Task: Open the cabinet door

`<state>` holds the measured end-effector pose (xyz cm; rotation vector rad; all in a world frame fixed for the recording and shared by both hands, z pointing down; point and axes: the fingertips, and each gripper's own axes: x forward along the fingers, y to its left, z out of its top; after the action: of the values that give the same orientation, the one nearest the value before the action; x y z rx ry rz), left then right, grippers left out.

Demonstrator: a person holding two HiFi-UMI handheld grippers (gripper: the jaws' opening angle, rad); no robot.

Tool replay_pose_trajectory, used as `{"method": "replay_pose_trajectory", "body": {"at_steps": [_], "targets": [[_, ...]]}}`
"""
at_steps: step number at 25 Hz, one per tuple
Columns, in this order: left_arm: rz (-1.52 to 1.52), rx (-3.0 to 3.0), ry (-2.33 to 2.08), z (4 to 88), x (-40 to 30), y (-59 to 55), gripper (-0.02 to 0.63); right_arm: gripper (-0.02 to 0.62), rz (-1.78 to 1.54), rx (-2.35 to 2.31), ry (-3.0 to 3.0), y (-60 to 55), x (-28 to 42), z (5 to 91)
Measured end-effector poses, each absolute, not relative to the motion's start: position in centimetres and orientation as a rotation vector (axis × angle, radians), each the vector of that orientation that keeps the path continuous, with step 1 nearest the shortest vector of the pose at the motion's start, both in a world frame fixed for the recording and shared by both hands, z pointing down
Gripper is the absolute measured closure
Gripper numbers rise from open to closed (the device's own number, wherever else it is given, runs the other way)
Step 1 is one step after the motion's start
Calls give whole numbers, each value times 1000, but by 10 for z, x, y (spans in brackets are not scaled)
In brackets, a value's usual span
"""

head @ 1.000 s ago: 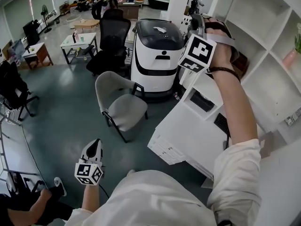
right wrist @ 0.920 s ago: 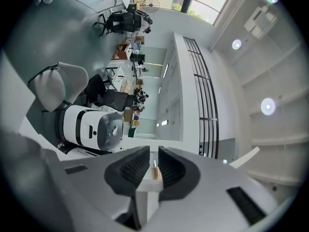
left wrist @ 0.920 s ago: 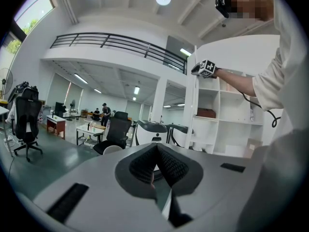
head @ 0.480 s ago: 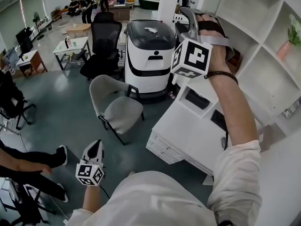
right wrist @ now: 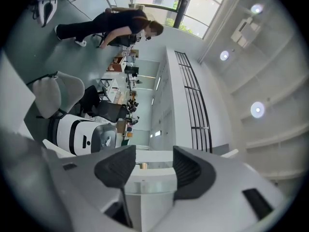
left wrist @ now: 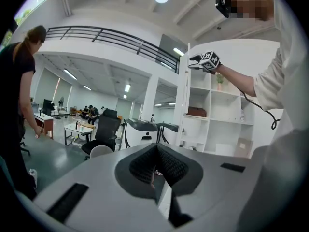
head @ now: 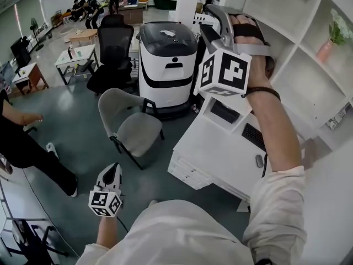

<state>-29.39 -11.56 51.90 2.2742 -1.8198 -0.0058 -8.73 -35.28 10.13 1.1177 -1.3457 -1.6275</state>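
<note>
Right gripper [head: 212, 21] is up high, at the left edge of the white shelf unit [head: 309, 54]. Its jaws stand wide and have just been opening. A white edge runs up through the gap between them, and neither pad touches it. That edge looks like the cabinet door [left wrist: 185, 100], a tall narrow white panel at the left side of the shelf unit, edge-on in the left gripper view. The right gripper sits near its top. The head view mostly hides the door behind the gripper and its marker cube.

Left gripper [head: 112, 171] is low by the person's left side, well apart from the shelves. Its jaws are closed together with nothing between them.

A white desk [head: 215, 148] stands below the right arm, against the shelf unit. A white and black machine [head: 165, 65] stands just behind the desk, with a grey chair [head: 129, 123] in front of it and a black office chair [head: 113, 48] beside it. A potted plant [head: 328, 40] is on an upper shelf. A person in dark clothes [head: 22, 142] is at the left edge.
</note>
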Motion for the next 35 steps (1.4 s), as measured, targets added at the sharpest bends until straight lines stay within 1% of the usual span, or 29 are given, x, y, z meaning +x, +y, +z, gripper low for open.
{"method": "replay_pose_trajectory", "body": {"at_steps": [8,18,26,35], "targets": [[8,2353,-1736,514,-270,-130,606,357,-1627,1188,-1379,-319,-51,84],[18,2465,-1623,505,-232,-158,606,362,-1496,1321,-1386,-298,37,81],[31,2536,-1544,499,-205,-176,606,365,-1364,1426,-1395,-282,110,97],[32,2592,-1488,489,-176,-191,606,370,-1266,1492,-1381,-265,166,109]]}}
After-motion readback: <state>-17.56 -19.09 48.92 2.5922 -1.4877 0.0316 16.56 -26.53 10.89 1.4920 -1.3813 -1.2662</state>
